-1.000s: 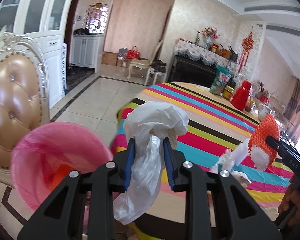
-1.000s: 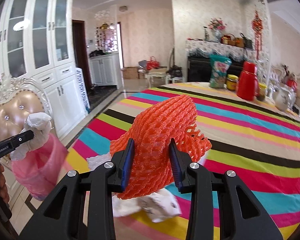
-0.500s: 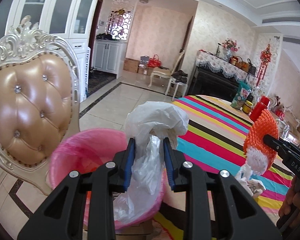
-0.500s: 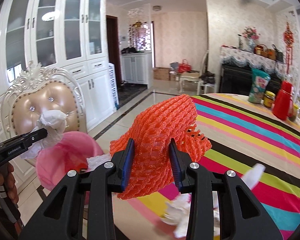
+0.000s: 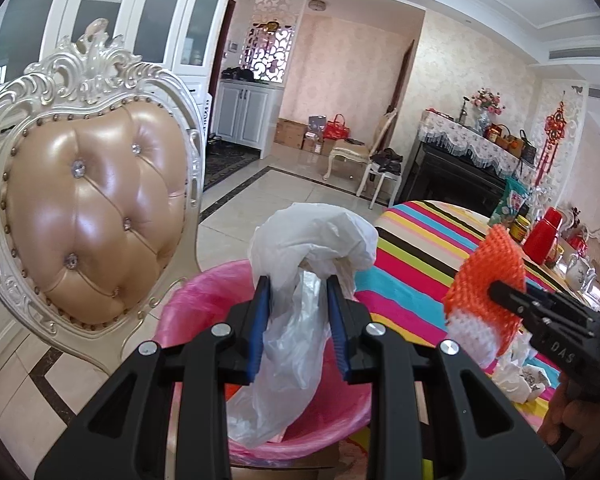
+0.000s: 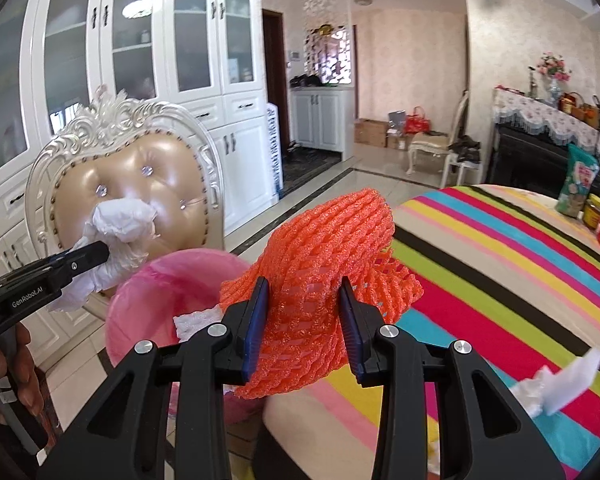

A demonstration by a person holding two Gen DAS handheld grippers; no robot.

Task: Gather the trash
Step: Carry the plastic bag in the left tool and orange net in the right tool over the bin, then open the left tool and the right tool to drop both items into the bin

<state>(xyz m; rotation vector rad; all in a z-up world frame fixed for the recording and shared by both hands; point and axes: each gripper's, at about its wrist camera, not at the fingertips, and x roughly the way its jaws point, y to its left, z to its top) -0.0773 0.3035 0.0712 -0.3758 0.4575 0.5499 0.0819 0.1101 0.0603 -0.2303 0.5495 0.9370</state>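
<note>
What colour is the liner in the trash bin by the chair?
Pink. The bin liner shows best in the left wrist view.

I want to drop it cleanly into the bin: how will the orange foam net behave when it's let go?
The orange foam net bulges around the right gripper, so it is probably soft and springy. It looks very light, so it may drift or catch on the pink bin rim.

The black plastic left gripper [image 6: 86, 256] reads "GenRobot.AI" on its side. The black plastic right gripper [image 5: 500, 292] shows "DAS".
</note>
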